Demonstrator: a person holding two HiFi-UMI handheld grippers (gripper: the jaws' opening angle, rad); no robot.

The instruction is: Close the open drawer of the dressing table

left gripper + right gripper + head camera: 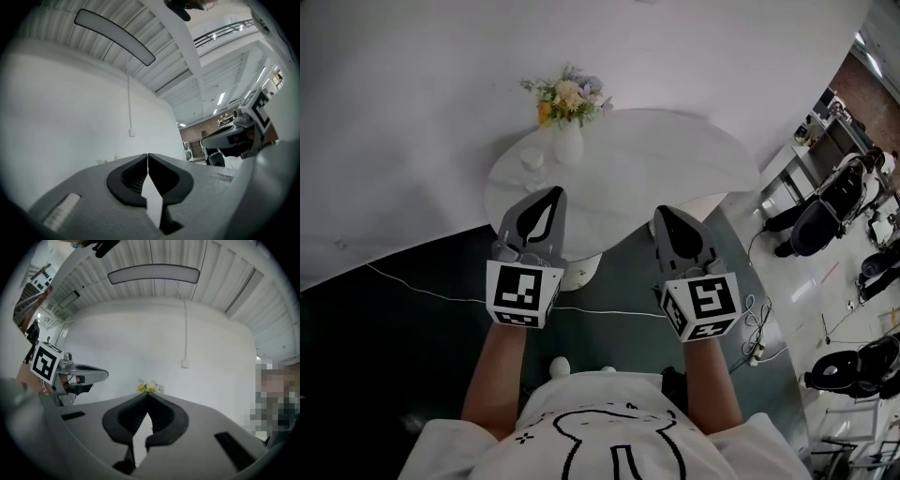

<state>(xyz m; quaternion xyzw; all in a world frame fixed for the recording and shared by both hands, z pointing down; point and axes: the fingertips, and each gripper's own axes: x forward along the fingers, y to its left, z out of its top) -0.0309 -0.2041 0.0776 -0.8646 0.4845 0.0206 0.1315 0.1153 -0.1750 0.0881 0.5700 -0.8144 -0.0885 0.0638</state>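
Observation:
A white dressing table with a rounded top stands against the white wall. No drawer shows in any view. My left gripper hovers over the table's near left edge, jaws shut with nothing between them. My right gripper hangs by the near edge a little to the right, also shut and empty. In the left gripper view the closed tips point up at the wall and ceiling. In the right gripper view the closed tips sit just under the flowers.
A white vase of flowers and a small glass object stand at the table's back left. A white cable crosses the dark floor. Black chairs and loose cords are at the right.

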